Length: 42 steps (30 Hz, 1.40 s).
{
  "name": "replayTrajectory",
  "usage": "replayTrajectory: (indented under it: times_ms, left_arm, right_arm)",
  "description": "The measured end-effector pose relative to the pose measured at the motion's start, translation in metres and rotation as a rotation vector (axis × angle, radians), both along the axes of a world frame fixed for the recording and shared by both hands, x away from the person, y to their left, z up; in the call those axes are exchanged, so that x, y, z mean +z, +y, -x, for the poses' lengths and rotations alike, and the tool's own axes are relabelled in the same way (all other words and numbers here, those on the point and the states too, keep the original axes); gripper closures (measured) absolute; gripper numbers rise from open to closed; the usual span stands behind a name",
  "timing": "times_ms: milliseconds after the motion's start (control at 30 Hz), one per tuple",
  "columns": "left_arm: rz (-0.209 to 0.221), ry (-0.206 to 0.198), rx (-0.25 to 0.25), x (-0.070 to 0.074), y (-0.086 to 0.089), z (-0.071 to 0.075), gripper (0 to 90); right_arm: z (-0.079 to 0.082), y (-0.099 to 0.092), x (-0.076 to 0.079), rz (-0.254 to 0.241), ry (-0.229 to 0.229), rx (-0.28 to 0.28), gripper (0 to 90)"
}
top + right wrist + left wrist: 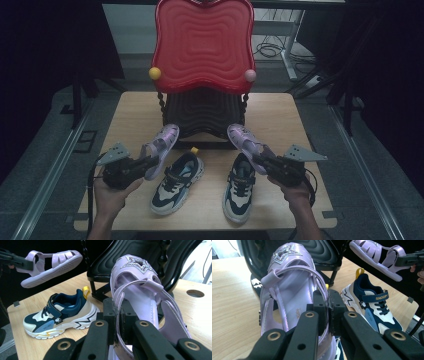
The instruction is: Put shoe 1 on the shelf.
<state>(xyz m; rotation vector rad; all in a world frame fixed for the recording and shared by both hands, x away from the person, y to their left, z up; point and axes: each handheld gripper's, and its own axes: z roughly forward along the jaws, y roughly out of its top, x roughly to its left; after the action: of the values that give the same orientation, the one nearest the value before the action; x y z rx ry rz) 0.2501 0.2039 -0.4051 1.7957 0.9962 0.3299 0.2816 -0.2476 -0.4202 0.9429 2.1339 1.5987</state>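
Above the worktop (135, 107), two lilac sandals hang in the air, one in each hand-held gripper. The left hand-held gripper (328, 305) has its jaws pressed together on the rear rim of the left sandal (292, 287), its black pads pinching the thin heel wall from both sides; the sandal's toe, with a glittering star on it, points away towards the dark ribbed base of the red stand (202, 42). The right hand-held gripper (117, 312) is clamped the same way on the back edge of the right sandal (140, 290), whose star-trimmed toe also points at the stand. In the high view both sandals are tilted, toes raised and angled outward, just in front of the stand's black base.

Below and between them, two navy, white and beige sneakers rest on the worktop: the left sneaker (176, 182) lies angled with its yellow heel loop towards the stand, and the right sneaker (240, 187) sits just beside it, toe towards the person. A yellow ball (155, 73) and a pink ball (250, 75) sit at the lower corners of the stand's red panel.
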Motion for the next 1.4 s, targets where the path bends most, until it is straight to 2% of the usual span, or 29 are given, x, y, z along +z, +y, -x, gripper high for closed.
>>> replayTrajectory:
  times_ms: [367, 500, 800, 1000, 1133, 1200, 1400]
  left_arm:
    - [-0.019, -0.019, -0.014, 0.002, -0.013, -0.01, 86.3]
    - [-0.012, -0.023, -0.015, 0.003, -0.017, -0.014, 86.3]
    - [0.002, -0.061, -0.038, 0.011, -0.035, -0.027, 86.3]
    - [-0.012, -0.096, -0.027, 0.018, -0.041, -0.037, 86.2]
    - [-0.007, -0.112, -0.03, 0.021, -0.043, -0.046, 86.2]
    - [0.005, -0.115, -0.03, 0.021, -0.044, -0.052, 86.2]
    - [-0.004, -0.135, -0.031, 0.02, -0.05, -0.067, 86.1]
  right_arm:
    - [-0.008, 0.015, 0.002, -0.001, -0.002, 0.01, 85.3]
    - [-0.013, 0.019, 0.003, 0.0, 0.0, 0.003, 85.3]
    - [-0.023, 0.04, 0.009, -0.019, -0.029, 0.001, 85.3]
    - [-0.029, 0.052, 0.013, -0.024, -0.035, -0.006, 85.3]
    - [-0.037, 0.057, 0.016, -0.027, -0.048, -0.016, 85.3]
    - [-0.043, 0.06, 0.019, -0.029, -0.058, -0.02, 85.4]
    - [-0.056, 0.068, 0.021, -0.033, -0.066, -0.029, 85.3]
